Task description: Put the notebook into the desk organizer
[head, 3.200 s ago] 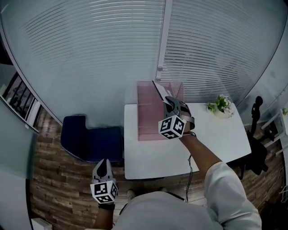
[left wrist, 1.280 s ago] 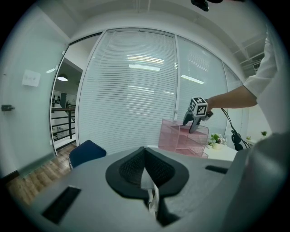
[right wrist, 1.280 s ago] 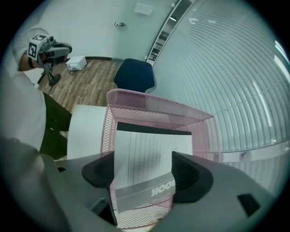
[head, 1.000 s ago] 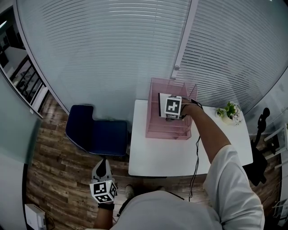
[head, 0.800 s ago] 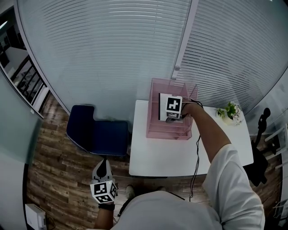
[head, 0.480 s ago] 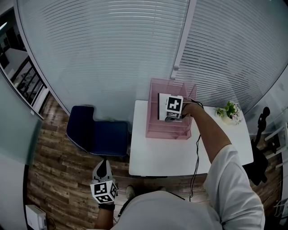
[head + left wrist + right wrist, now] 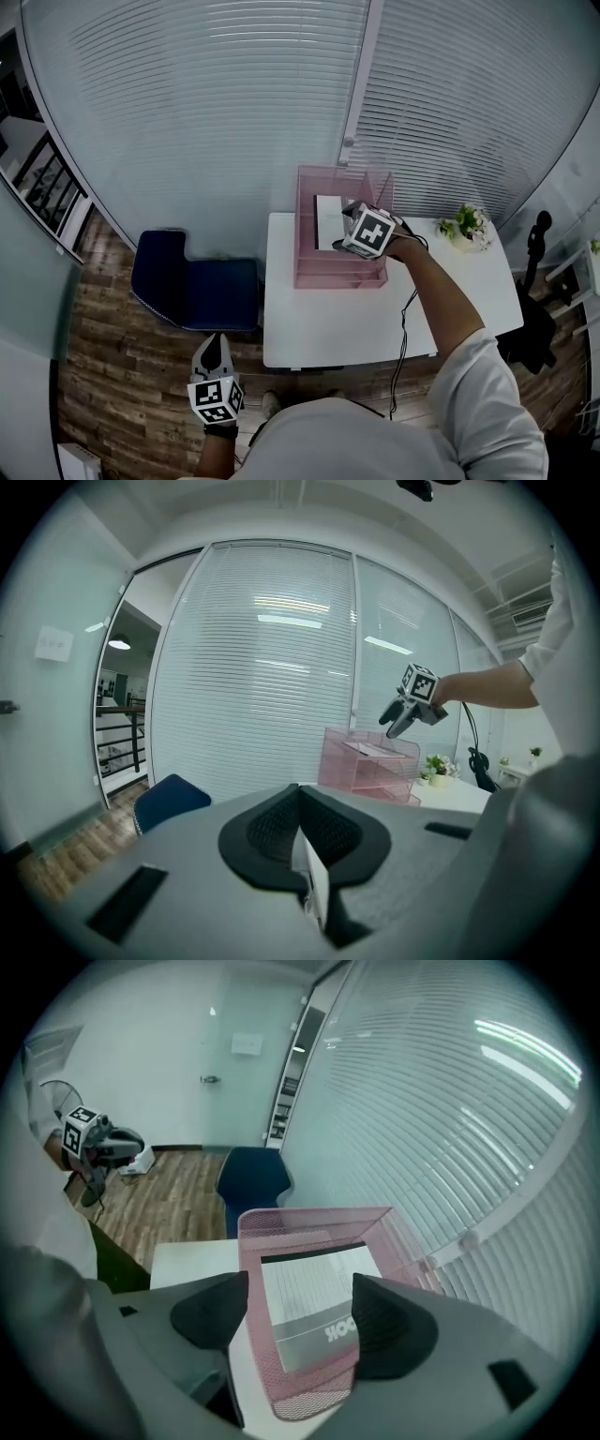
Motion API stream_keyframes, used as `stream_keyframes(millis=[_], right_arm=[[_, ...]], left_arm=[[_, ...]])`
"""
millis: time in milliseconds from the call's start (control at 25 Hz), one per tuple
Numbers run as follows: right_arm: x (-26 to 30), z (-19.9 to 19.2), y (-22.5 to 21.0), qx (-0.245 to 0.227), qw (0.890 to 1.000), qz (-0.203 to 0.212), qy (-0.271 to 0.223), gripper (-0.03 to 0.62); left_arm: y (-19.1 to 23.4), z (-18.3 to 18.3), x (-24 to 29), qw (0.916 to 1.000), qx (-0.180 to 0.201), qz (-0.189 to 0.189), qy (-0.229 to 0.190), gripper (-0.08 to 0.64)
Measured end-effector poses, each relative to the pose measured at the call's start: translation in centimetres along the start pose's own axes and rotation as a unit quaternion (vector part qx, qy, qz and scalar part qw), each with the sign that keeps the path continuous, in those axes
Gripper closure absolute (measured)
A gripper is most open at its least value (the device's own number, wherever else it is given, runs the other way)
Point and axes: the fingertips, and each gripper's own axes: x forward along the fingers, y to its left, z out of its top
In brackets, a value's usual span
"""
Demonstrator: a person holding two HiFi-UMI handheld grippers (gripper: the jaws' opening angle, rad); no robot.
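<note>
With its jaws spread wide and nothing between them, your right claw (image 7: 300, 1288) hovers over the top tray of the pink mesh desk organizer (image 7: 309, 1215). The notebook (image 7: 314, 1307) lies flat there, inside the tray walls. Judged from that, the placing looks done and the step in hand is the retreat. Keep the jaws parted and lift straight up clear of the rim before you swing the arm home. Take care not to brush the mesh, which looks light enough to slide. The notebook's near end sits close to the front lip, so if it overhangs, a gentle nudge would seat it. The organizer stands at the back of the white table (image 7: 347, 323), with a small potted plant (image 7: 461, 223) well apart to its right. Your left claw (image 7: 214, 339) hangs low at your side, jaws together and holding nothing, above the wood floor near a blue chair (image 7: 187, 291).
</note>
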Motion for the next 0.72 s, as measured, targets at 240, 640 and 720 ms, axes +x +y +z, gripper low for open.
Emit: stream_keyframes(millis=[240, 640, 720], right_arm=[[-4.1, -0.8, 1.3, 0.078, 0.992, -0.052, -0.08, 0.259], [-11.1, -3.1, 4.8, 0.187, 0.945, -0.157, -0.219, 0.372], [-12.1, -3.9, 5.6, 0.205, 0.933, -0.175, -0.239, 0.398]], left_arm=[[-1.7, 0.6, 1.1, 0.9996, 0.013, -0.027, 0.001, 0.552], [-4.9, 1.8, 3.4, 0.9968, 0.036, -0.071, 0.003, 0.552], [-5.5, 2.1, 3.9, 0.9961, 0.039, -0.078, 0.003, 0.552]])
